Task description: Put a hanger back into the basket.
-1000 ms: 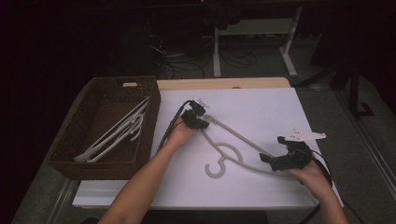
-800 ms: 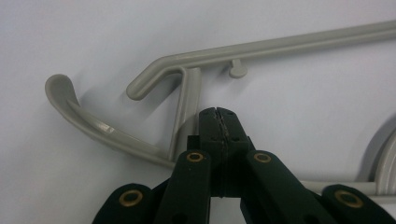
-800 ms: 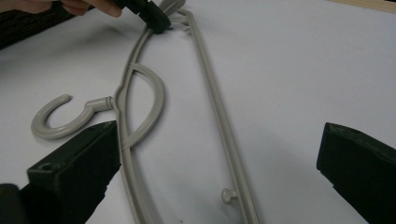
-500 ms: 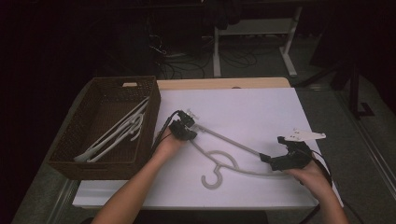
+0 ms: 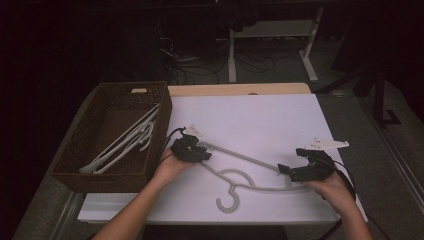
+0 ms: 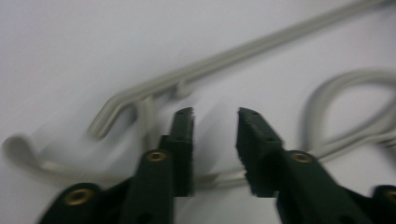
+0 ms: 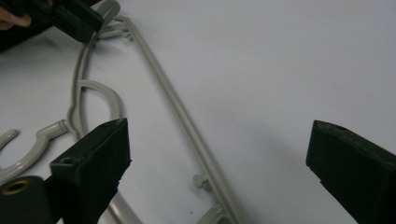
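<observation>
High view: a pale grey plastic hanger (image 5: 250,172) lies flat on the white table (image 5: 270,115), its hook toward the person and its long bar running between the two grippers. The left gripper (image 5: 197,152) sits at the hanger's left shoulder; its jaws have just been opening and now stand apart with nothing pinched. The right gripper (image 5: 286,170) rests at the right end, jaws spread wide and empty. The hanger looks light, thin, stiff and smooth, likely slippery, so I'd grip the rounded shoulder bend or the neck. A woven brown basket (image 5: 75,172) to the left holds more hangers (image 5: 127,142).
</observation>
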{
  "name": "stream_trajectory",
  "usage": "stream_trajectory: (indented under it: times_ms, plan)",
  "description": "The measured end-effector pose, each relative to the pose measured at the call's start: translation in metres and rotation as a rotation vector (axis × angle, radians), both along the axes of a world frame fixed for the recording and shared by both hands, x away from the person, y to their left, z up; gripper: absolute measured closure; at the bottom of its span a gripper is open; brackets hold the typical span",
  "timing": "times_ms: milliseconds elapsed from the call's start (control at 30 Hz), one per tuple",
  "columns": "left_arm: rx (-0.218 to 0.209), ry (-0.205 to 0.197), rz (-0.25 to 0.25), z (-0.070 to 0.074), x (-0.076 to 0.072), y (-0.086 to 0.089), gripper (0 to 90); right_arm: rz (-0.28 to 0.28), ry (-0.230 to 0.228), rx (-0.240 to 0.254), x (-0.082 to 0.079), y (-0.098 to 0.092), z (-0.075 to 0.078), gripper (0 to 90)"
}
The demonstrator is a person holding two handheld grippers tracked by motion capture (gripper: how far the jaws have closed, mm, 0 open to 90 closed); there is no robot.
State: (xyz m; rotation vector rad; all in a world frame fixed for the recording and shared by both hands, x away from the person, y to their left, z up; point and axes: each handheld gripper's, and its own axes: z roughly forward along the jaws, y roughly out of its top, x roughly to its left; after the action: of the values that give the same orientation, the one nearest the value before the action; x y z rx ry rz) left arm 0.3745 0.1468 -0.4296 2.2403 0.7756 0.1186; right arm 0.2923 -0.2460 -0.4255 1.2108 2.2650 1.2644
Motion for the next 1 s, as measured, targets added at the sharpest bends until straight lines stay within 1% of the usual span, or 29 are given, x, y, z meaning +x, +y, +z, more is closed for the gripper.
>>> stream_trajectory:
  times_ms: [67,100,167,200,233,300,333,367,433,467,567,600,700,733,867,967,1000]
  plan:
    - [-0.068,-0.008,-0.016,0.006,-0.003,0.002,52.6,-0.007,0.007,-0.013,-0.002,0.002,0.002,14.5]
    - [-0.094,-0.003,-0.023,0.008,-0.004,0.003,49.1,-0.009,0.023,-0.016,-0.001,0.003,0.003,16.6]
    - [-0.129,0.011,-0.048,0.011,-0.008,0.004,40.5,-0.013,0.05,-0.036,-0.001,0.007,0.002,25.7]
    - [-0.138,0.017,-0.06,0.011,-0.01,0.004,36.9,-0.012,0.062,-0.045,0.0,0.009,0.001,30.1]
    - [-0.148,0.014,-0.073,0.012,-0.012,0.004,33.9,-0.005,0.074,-0.05,0.0,0.011,0.0,34.7]
    - [-0.149,0.015,-0.086,0.012,-0.014,0.005,30.4,0.015,0.095,-0.071,0.002,0.016,-0.004,41.7]
    - [-0.15,0.019,-0.09,0.011,-0.015,0.005,28.4,0.024,0.102,-0.093,0.003,0.019,-0.006,45.6]
    - [-0.15,0.023,-0.093,0.011,-0.015,0.005,27.4,0.03,0.112,-0.113,0.005,0.022,-0.008,48.7]
    - [-0.15,0.024,-0.097,0.01,-0.015,0.004,27.0,0.024,0.132,-0.154,0.01,0.027,-0.012,54.3]
    - [-0.15,0.025,-0.097,0.01,-0.016,0.004,27.0,0.033,0.137,-0.165,0.014,0.03,-0.013,56.9]
    - [-0.151,0.028,-0.09,0.009,-0.015,0.004,27.0,0.049,0.15,-0.193,0.018,0.035,-0.016,60.5]
    - [-0.15,0.028,-0.086,0.008,-0.015,0.004,27.0,0.052,0.153,-0.21,0.02,0.037,-0.018,61.4]
    - [-0.15,0.03,-0.078,0.007,-0.015,0.004,27.1,0.054,0.16,-0.242,0.022,0.04,-0.021,61.8]
    - [-0.15,0.031,-0.079,0.007,-0.015,0.004,27.2,0.048,0.156,-0.245,0.021,0.039,-0.021,64.9]
    - [-0.149,0.036,-0.077,0.006,-0.015,0.004,27.3,0.048,0.159,-0.199,0.016,0.034,-0.014,76.4]
    - [-0.151,0.042,-0.078,0.005,-0.015,0.004,27.5,0.049,0.167,-0.19,0.011,0.032,-0.012,84.7]
    - [-0.15,0.042,-0.079,0.005,-0.015,0.004,27.5,0.049,0.175,-0.196,0.009,0.031,-0.011,87.0]
